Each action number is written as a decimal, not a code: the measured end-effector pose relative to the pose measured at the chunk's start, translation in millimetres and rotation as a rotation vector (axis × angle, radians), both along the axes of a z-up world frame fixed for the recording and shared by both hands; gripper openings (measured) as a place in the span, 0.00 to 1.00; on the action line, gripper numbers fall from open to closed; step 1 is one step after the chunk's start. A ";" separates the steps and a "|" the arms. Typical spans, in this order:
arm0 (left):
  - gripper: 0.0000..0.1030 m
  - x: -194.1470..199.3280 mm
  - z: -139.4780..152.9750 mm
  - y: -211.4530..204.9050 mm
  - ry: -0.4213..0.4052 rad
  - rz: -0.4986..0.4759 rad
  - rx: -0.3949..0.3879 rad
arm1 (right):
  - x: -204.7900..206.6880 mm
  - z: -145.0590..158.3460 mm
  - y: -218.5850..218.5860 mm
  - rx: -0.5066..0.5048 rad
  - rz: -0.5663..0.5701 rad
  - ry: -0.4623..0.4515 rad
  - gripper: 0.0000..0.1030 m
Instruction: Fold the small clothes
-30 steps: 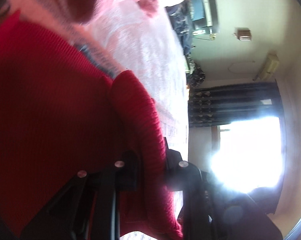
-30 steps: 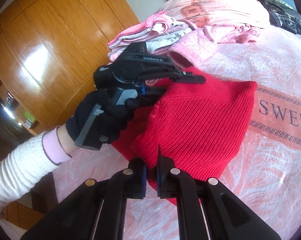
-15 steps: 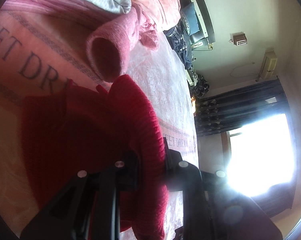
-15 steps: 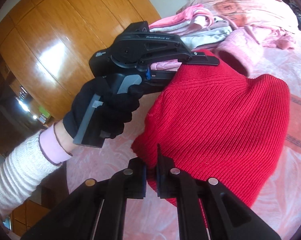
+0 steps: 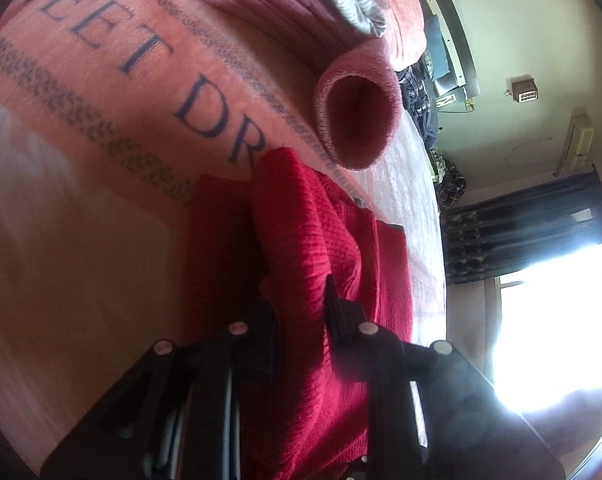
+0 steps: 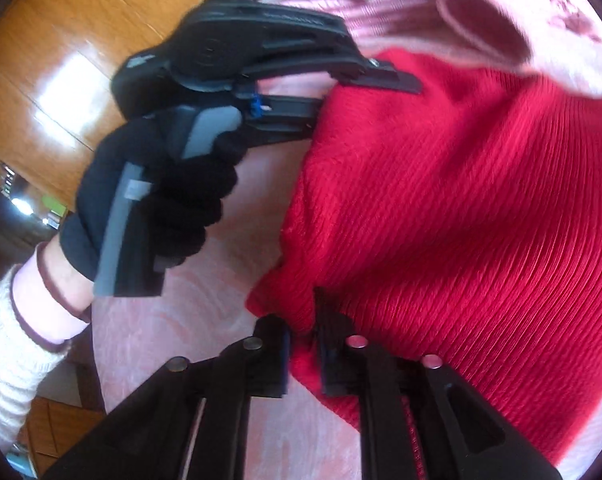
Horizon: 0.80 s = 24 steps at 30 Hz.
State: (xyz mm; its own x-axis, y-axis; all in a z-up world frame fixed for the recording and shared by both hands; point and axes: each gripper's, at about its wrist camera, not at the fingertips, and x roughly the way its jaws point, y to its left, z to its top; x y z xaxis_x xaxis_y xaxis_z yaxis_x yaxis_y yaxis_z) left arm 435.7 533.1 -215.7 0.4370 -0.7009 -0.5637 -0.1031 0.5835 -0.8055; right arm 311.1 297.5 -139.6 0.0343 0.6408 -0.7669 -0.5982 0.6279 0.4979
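Right wrist – both tools (image 6: 303,354) grip red sweater (image 6: 461,216)

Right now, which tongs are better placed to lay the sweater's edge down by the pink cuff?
Left tongs: shut on the red sweater, with the pink cuff just ahead. Right tongs grip its far corner.

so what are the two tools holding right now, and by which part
Both hold the red knit garment. The right tool pinches a corner of its edge; the left tool clamps a bunched fold of the fabric.
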 end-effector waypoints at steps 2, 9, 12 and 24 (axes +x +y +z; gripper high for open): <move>0.20 -0.1 -3.5 2.0 0.002 0.014 -0.017 | -0.3 -0.2 -5.7 0.035 0.005 0.032 0.28; 0.21 -2.2 19.5 -0.5 -0.065 0.056 -0.008 | -12.8 28.5 -51.1 0.034 -0.008 0.005 0.36; 0.19 -7.1 18.5 3.8 -0.069 0.102 -0.015 | -8.9 35.0 -80.4 -0.045 -0.113 -0.048 0.36; 0.27 -41.1 17.7 18.7 -0.014 0.137 0.015 | -16.9 14.4 -113.5 -0.072 -0.174 -0.007 0.37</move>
State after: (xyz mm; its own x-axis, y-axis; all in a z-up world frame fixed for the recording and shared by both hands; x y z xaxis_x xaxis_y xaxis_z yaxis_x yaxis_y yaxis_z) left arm 394.6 551.8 -198.0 0.5362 -0.6257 -0.5666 -0.1710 0.5768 -0.7988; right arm 294.3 184.0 -125.2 0.1449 0.5683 -0.8100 -0.4808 0.7559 0.4444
